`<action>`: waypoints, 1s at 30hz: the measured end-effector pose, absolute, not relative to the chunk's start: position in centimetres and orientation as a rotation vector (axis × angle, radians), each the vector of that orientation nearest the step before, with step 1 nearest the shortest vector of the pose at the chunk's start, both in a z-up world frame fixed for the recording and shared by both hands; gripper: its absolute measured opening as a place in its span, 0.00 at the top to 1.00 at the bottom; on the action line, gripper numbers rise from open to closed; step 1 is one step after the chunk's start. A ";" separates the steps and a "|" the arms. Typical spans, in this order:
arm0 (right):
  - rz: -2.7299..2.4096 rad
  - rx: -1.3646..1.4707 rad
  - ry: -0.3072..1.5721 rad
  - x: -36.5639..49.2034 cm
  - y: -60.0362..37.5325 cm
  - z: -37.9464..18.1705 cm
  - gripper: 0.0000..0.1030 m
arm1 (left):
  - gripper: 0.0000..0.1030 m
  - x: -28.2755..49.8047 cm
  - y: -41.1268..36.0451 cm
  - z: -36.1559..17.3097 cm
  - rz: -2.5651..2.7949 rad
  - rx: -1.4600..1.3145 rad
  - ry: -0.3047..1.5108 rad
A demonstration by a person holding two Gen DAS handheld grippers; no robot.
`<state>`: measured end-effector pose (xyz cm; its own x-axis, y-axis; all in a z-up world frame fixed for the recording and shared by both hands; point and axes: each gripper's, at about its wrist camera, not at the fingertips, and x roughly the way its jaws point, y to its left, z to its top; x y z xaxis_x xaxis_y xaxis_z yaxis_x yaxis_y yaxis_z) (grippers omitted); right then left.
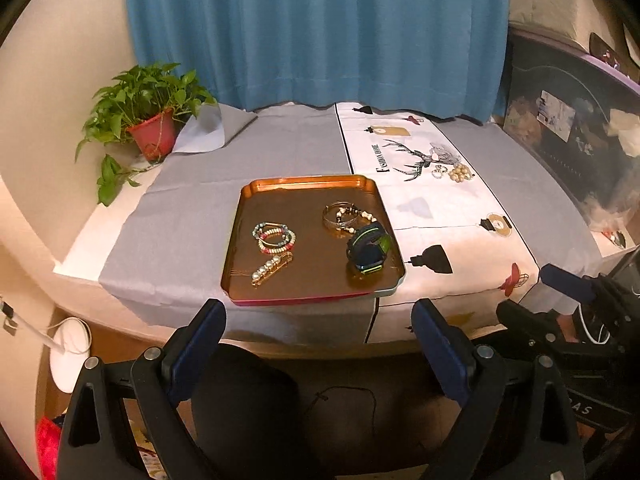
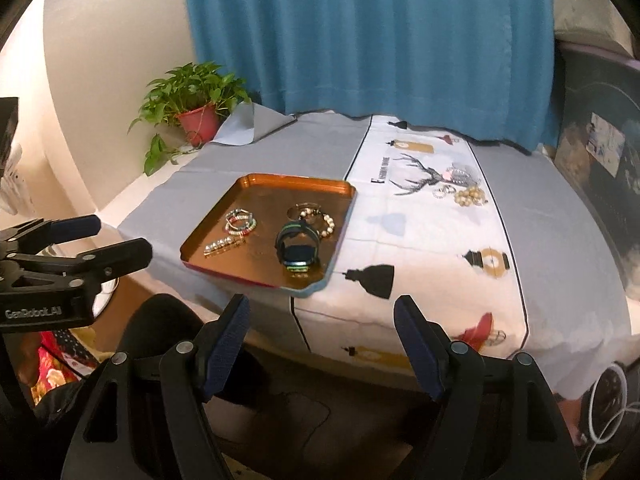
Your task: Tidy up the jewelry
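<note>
Both tongs stand released and empty: the left gripper (image 1: 320, 344) and right gripper (image 2: 322, 344) hover short of the table's near edge. Reach the right one forward-right, jaws straddling the cream bead bracelet (image 2: 471, 196) and silver rings (image 2: 444, 191) on the far white printed runner (image 2: 420, 248). The copper metal tray (image 2: 224, 256), centre-left, already holds other pieces.

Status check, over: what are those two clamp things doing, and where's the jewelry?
Left gripper and right gripper open, empty, short of table. Five pieces in copper metal tray; cream bead bracelet and silver rings outside on white cloth. Path clear.
</note>
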<state>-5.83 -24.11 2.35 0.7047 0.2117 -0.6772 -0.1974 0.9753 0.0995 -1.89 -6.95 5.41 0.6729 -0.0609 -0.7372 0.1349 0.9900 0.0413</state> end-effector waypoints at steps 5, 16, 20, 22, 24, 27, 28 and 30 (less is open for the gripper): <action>0.230 0.034 0.764 -6.1 -25.3 1.9 0.27 | 0.10 -2.4 -8.4 5.9 -0.101 0.117 0.818; 0.221 0.052 0.761 -6.6 -26.3 1.5 0.27 | 0.10 -2.7 -9.9 5.9 -0.113 0.155 0.816; 0.218 0.051 0.761 -6.8 -26.4 1.5 0.27 | 0.10 -2.8 -9.9 5.9 -0.112 0.153 0.816; 0.218 0.049 0.763 -6.8 -26.3 1.5 0.27 | 0.10 -2.8 -9.8 5.9 -0.112 0.149 0.817; 0.218 0.046 0.768 -6.9 -26.2 1.4 0.27 | 0.10 -2.8 -9.7 5.8 -0.112 0.144 0.820; 0.216 0.041 0.775 -6.8 -26.0 1.3 0.27 | 0.10 -2.8 -9.4 5.7 -0.113 0.139 0.824; 0.214 0.039 0.778 -6.8 -26.0 1.2 0.27 | 0.10 -2.8 -9.3 5.7 -0.113 0.137 0.825; 0.210 0.037 0.783 -6.7 -25.9 1.1 0.27 | 0.10 -2.6 -9.1 5.5 -0.115 0.132 0.831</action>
